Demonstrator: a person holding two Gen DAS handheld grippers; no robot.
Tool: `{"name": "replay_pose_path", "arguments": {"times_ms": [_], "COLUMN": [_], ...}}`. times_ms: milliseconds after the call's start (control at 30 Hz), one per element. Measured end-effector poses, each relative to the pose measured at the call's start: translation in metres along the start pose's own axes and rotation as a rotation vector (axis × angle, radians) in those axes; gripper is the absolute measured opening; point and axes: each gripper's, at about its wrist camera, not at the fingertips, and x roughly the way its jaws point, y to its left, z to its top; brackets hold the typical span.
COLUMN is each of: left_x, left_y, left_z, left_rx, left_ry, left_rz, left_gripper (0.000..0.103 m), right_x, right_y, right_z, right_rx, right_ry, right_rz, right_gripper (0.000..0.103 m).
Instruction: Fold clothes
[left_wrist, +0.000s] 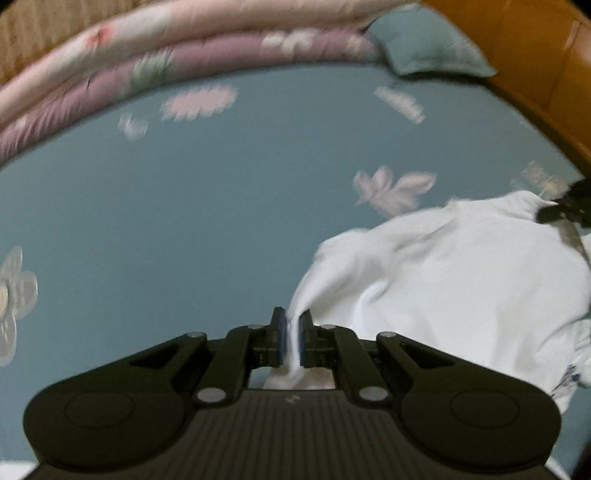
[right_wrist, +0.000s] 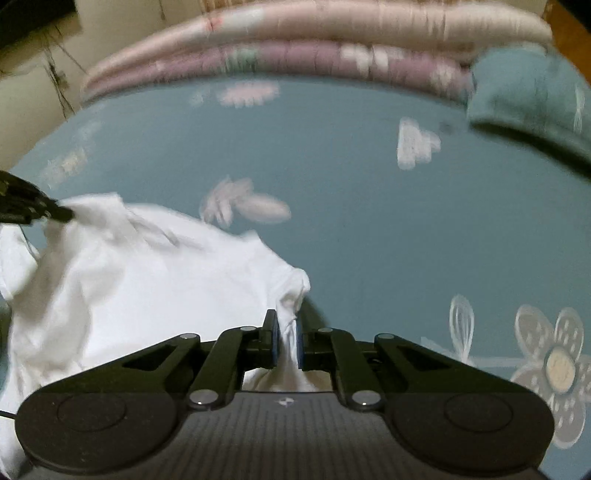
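white garment on blue floral bedsheet, folded quilts, pillow

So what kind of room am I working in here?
Most likely a bedroom: a bed with a teal floral sheet, folded quilts along its far side, a pillow and a wooden headboard.

One white garment, two grippers

No text, label or number can be read anywhere — both views are blurred.
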Motion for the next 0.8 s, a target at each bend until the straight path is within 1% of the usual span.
{"name": "replay_pose_path", "arguments": {"times_ms": [33, 67, 100, 133, 167, 200, 233, 267, 400, 433, 467, 533, 600, 633, 733, 800], "left_x": [0.006, 0.009, 0.011, 0.011, 0.011, 0.010, 0.009, 0.007, 0.001, 0.000, 0.000, 0.009, 0.025, 0.032, 0.041, 0.042], "left_y": [0.004, 0.008, 0.012, 0.015, 0.016, 0.018, 0.020, 0.021, 0.029, 0.031, 0.033, 0.032, 0.030, 0.030, 0.017, 0.005], "left_z": [-0.004, -0.008, -0.012, -0.014, -0.014, -0.014, -0.013, -0.012, -0.003, -0.001, 0.001, 0.005, 0.008, 0.008, 0.004, -0.002], "left_rx": [-0.019, -0.038, -0.057, -0.070, -0.076, -0.076, -0.075, -0.074, -0.116, -0.134, -0.151, -0.163, -0.169, -0.175, -0.125, -0.073], "left_ry": [0.020, 0.030, 0.039, 0.036, 0.036, 0.026, 0.014, 0.002, -0.084, -0.105, -0.126, -0.119, -0.091, -0.070, -0.034, -0.019], "left_rz": [0.000, -0.003, -0.008, -0.015, -0.025, -0.031, -0.036, -0.042, -0.108, -0.123, -0.138, -0.125, -0.108, -0.117, -0.120, -0.119], "left_gripper": [0.012, 0.012, 0.013, 0.018, 0.022, 0.028, 0.033, 0.035, 0.040, 0.045, 0.046, 0.047, 0.046, 0.046, 0.046, 0.046], "right_x": [0.005, 0.010, 0.013, 0.014, 0.013, 0.010, 0.008, 0.005, 0.003, 0.005, 0.010, 0.022, 0.034, 0.041, 0.053, 0.057], "right_y": [-0.002, -0.003, -0.005, -0.006, -0.007, -0.008, -0.009, -0.010, -0.011, -0.009, -0.007, -0.002, 0.004, 0.007, 0.015, 0.021], "right_z": [-0.003, -0.006, -0.008, -0.009, -0.008, -0.005, -0.002, 0.001, 0.020, 0.025, 0.030, 0.037, 0.040, 0.041, 0.041, 0.037], "right_rx": [0.005, 0.011, 0.015, 0.017, 0.020, 0.023, 0.025, 0.028, 0.044, 0.047, 0.045, 0.037, 0.037, 0.037, 0.026, 0.002], "right_ry": [0.022, 0.045, 0.058, 0.061, 0.056, 0.042, 0.025, 0.007, -0.047, -0.055, -0.058, -0.054, -0.044, -0.038, -0.026, -0.019], "right_rz": [0.000, 0.000, 0.001, 0.004, 0.009, 0.015, 0.024, 0.035, 0.069, 0.076, 0.083, 0.092, 0.100, 0.104, 0.109, 0.099], "right_gripper": [0.015, 0.021, 0.021, 0.024, 0.030, 0.033, 0.038, 0.039, 0.040, 0.040, 0.040, 0.040, 0.040, 0.040, 0.040, 0.040]}}
